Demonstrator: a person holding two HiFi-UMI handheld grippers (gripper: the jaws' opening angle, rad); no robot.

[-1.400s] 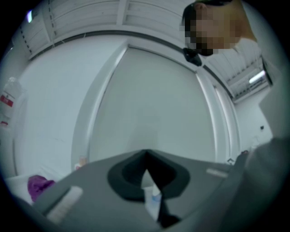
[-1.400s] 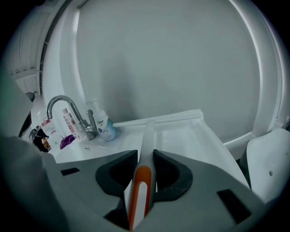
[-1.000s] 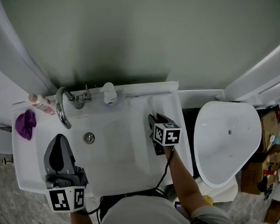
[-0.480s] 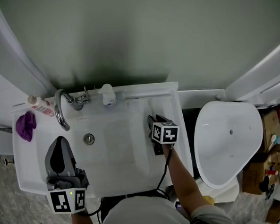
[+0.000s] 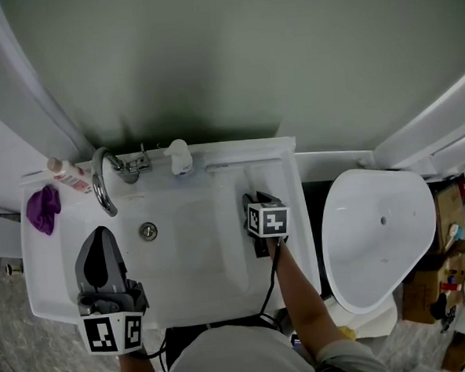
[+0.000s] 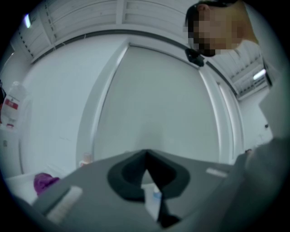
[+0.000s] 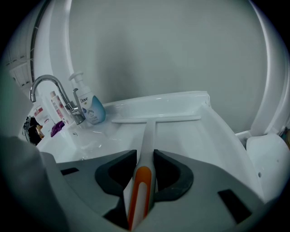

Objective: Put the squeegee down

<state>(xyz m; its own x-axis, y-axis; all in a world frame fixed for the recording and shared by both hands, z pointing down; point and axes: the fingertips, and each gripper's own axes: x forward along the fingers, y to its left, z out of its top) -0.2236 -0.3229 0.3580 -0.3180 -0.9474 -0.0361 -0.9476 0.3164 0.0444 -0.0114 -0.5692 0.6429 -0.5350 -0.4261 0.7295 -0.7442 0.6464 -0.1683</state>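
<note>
The squeegee [image 7: 146, 131] has a white blade and a white handle with an orange inlay. Its blade lies across the right-hand ledge of the white sink [image 5: 222, 280], near the back wall. My right gripper [image 7: 145, 156] has the handle between its jaws, which are opening while the pads still look to touch it on both sides. In the head view this gripper [image 5: 254, 197] sits over the sink's right side. Above the left side of the basin my left gripper [image 5: 102, 231] is held level, shut and empty, its tips meeting [image 6: 145, 156].
A chrome faucet [image 5: 100, 181], a soap dispenser [image 5: 181, 155] and a small bottle [image 5: 67, 173] stand along the sink's back edge. A purple cloth [image 5: 43, 207] lies at its left corner. A toilet [image 5: 376, 227] is just right of the sink, with boxes [image 5: 451, 286] beyond.
The right gripper has shifted slightly left and up in the head view, staying on the squeegee's handle. The left gripper has kept still.
</note>
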